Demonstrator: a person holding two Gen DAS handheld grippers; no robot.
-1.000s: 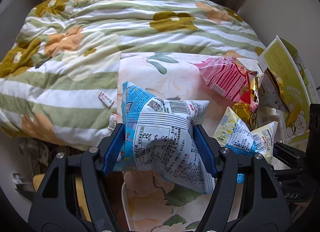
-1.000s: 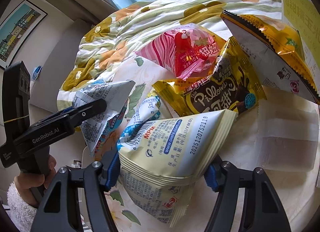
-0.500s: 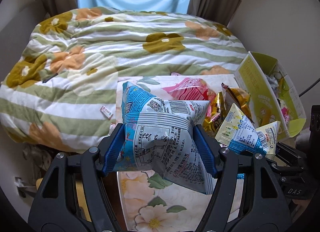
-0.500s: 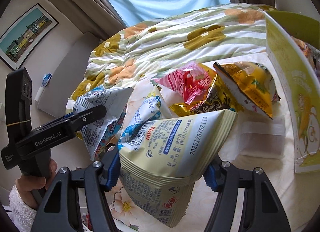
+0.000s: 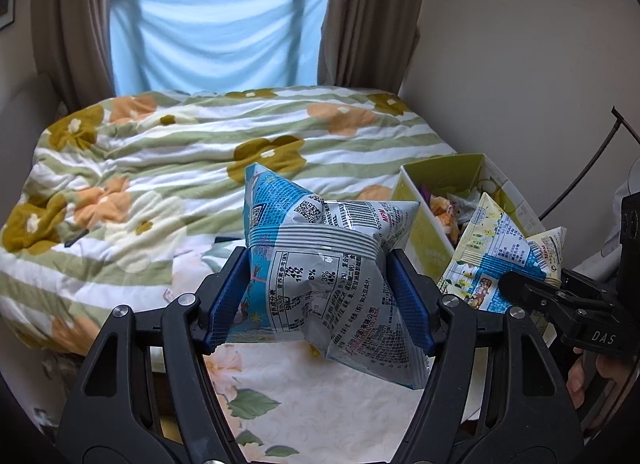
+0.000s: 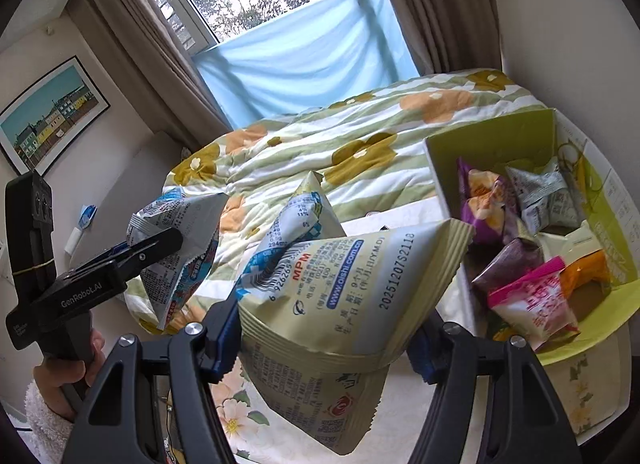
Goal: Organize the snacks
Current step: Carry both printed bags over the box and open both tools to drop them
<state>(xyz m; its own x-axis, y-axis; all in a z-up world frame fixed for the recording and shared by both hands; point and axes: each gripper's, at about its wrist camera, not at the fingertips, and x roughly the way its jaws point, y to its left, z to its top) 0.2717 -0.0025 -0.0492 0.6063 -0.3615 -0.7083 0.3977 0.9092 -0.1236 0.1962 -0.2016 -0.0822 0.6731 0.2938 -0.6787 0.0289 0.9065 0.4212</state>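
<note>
Altogether two gripped snack packets (image 5: 320,272) (image 6: 340,296)

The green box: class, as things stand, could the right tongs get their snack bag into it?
Probably yes. The green box stands open-topped just to the right of the right tongs, which are shut on the yellow bag. Nothing lies between them, and there is bare room among the packets inside.

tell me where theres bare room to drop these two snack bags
Bare: the floral cloth below the left gripper, and the striped quilt behind. Crowded: the green box beside the right gripper, packets covering most of its floor.
</note>
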